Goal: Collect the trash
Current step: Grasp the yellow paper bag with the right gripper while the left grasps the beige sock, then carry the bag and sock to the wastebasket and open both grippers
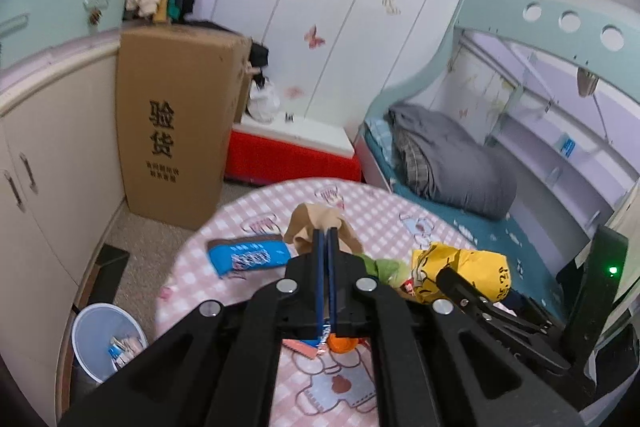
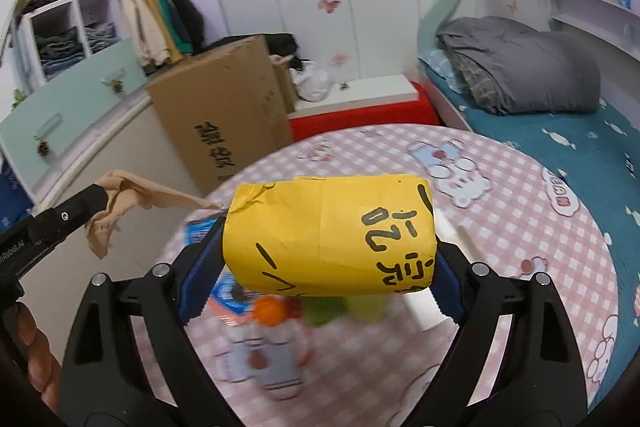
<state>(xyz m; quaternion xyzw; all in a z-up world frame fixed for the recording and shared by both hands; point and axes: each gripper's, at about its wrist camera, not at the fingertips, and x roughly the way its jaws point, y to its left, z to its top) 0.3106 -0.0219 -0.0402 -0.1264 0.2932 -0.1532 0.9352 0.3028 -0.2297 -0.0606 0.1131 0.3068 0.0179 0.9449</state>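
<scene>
Yellow paper carton (image 2: 328, 235), long axis crosswise, is clamped in the wide-set right gripper (image 2: 320, 267) above the checked table (image 2: 520, 227). The white bin (image 1: 106, 339) lies near-left on the floor, nearer the left gripper (image 1: 326, 239), which pinches tan crumpled paper (image 1: 310, 227).

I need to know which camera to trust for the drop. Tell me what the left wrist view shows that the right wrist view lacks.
Only the left wrist view shows the white bin on the floor left of the table, with wrappers inside, and the blue wrapper sharply. Only the right wrist view shows the yellow box whole, clamped in the right tongs. Both show the tan crumpled paper pinched in the left tongs and the pink checked table.
</scene>
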